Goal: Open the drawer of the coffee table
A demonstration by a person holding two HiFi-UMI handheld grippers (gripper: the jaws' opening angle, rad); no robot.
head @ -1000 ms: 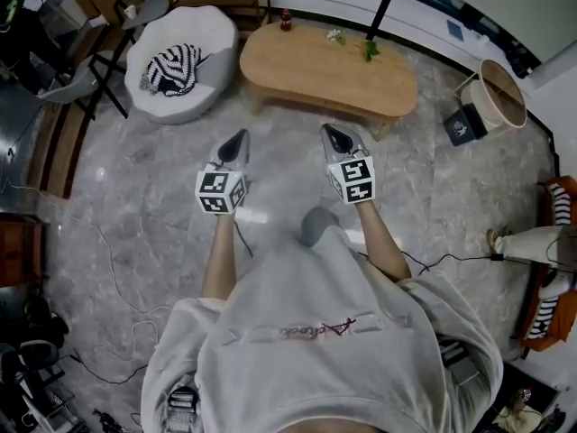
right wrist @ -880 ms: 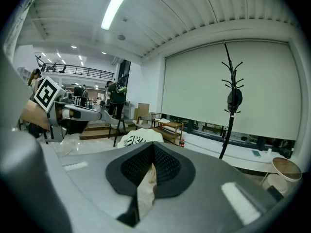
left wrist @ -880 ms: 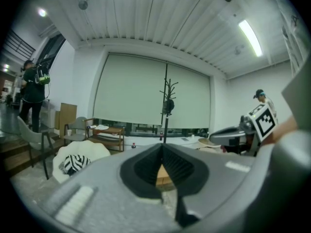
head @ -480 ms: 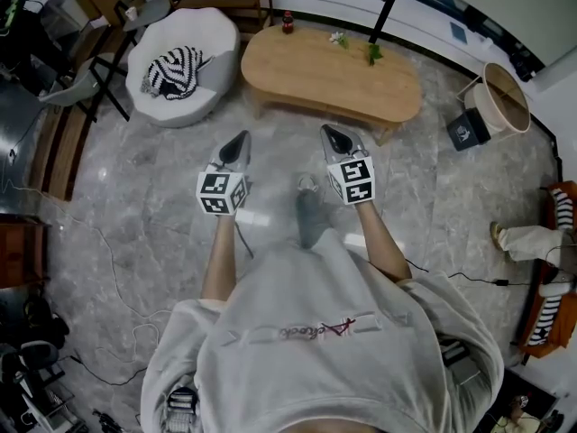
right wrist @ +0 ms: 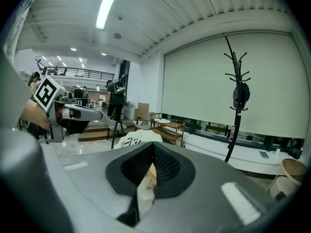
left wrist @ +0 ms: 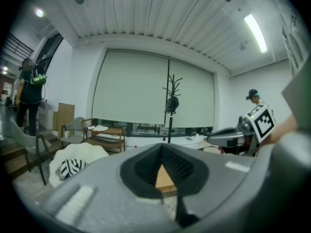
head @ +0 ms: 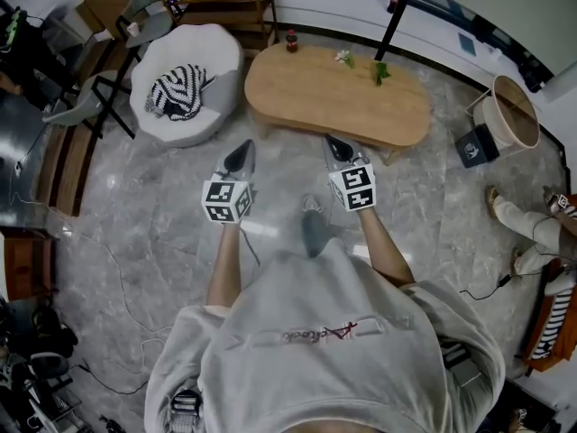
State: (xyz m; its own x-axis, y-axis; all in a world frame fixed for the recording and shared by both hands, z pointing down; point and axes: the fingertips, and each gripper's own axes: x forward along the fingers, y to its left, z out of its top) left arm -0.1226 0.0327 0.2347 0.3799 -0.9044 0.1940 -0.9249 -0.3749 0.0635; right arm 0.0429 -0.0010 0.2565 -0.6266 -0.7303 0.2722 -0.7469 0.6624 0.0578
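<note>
I am pointing my left claw [head: 241,151] and right claw [head: 334,142], both closed and empty, toward the wooden surface [head: 335,94].

Coffee table [head: 334,93] is sitting at twelve o'clock, left gripper [head: 241,153] hovering before it at eleven and right gripper [head: 336,143] at one. A bottle [head: 291,41] is standing on the table's far edge. Armchair [head: 216,97] is sitting at ten, a cloth [head: 176,93] lying in it. Basket [head: 514,111] is standing at two, a box [head: 475,147] just beside it.
</note>
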